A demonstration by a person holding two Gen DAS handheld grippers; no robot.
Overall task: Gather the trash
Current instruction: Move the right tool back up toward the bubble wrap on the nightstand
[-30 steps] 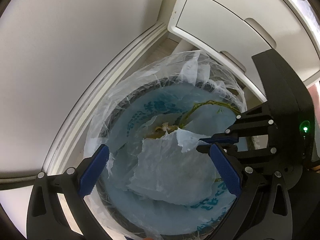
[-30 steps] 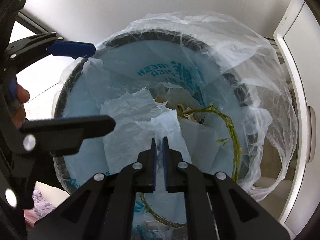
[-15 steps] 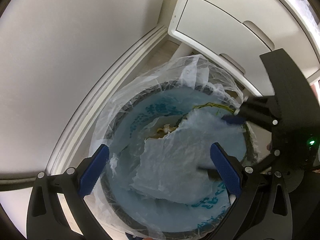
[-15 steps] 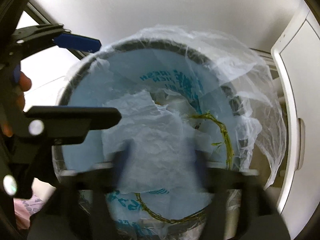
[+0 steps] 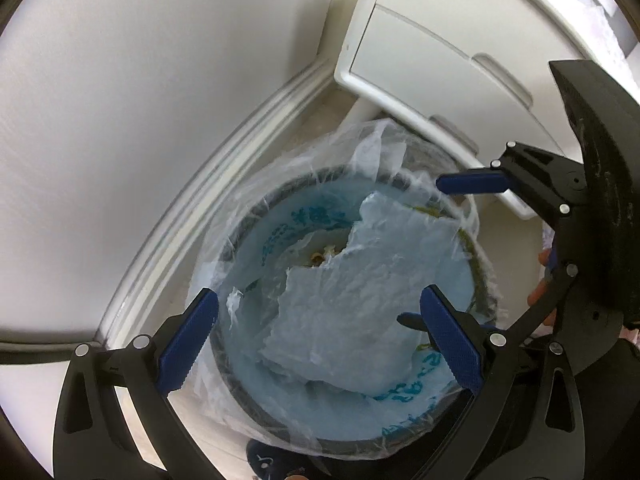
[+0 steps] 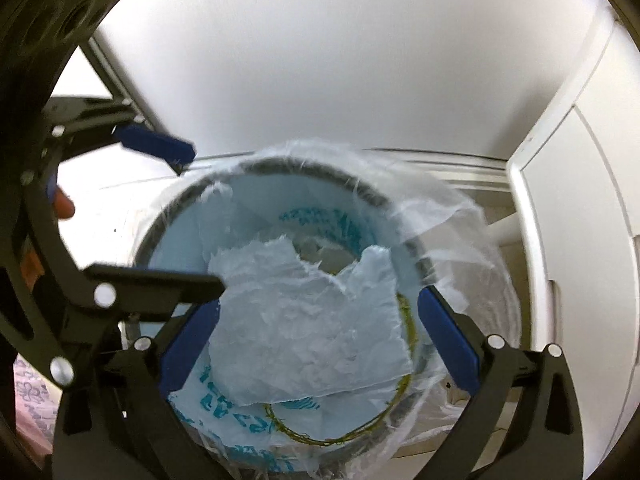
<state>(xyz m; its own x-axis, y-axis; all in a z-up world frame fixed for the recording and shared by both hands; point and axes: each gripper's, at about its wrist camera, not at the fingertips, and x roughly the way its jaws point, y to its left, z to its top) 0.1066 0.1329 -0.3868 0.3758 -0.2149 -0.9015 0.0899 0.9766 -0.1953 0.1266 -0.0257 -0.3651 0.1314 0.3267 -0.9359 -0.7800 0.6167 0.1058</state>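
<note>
A round trash bin (image 5: 276,420) (image 6: 424,264), lined with a clear plastic bag and a light blue printed bag, stands on the floor below both grippers. A crumpled pale blue plastic sheet (image 5: 360,296) (image 6: 308,332) lies loose on top of the rubbish in it, beside a green-yellow stem (image 6: 404,392). My left gripper (image 5: 320,340) is open and empty above the bin's near rim. My right gripper (image 6: 320,344) is open and empty above the sheet; it also shows in the left wrist view (image 5: 448,252) on the right.
A white wall with a white baseboard (image 5: 224,192) runs behind the bin. A white cabinet (image 5: 440,52) (image 6: 580,240) with drawer handles stands close on the bin's right side. The bin sits in the corner between them.
My right gripper was shut on the pale blue sheet a second ago; it has opened and let it drop into the bin. Both grippers have risen away from the bin.
</note>
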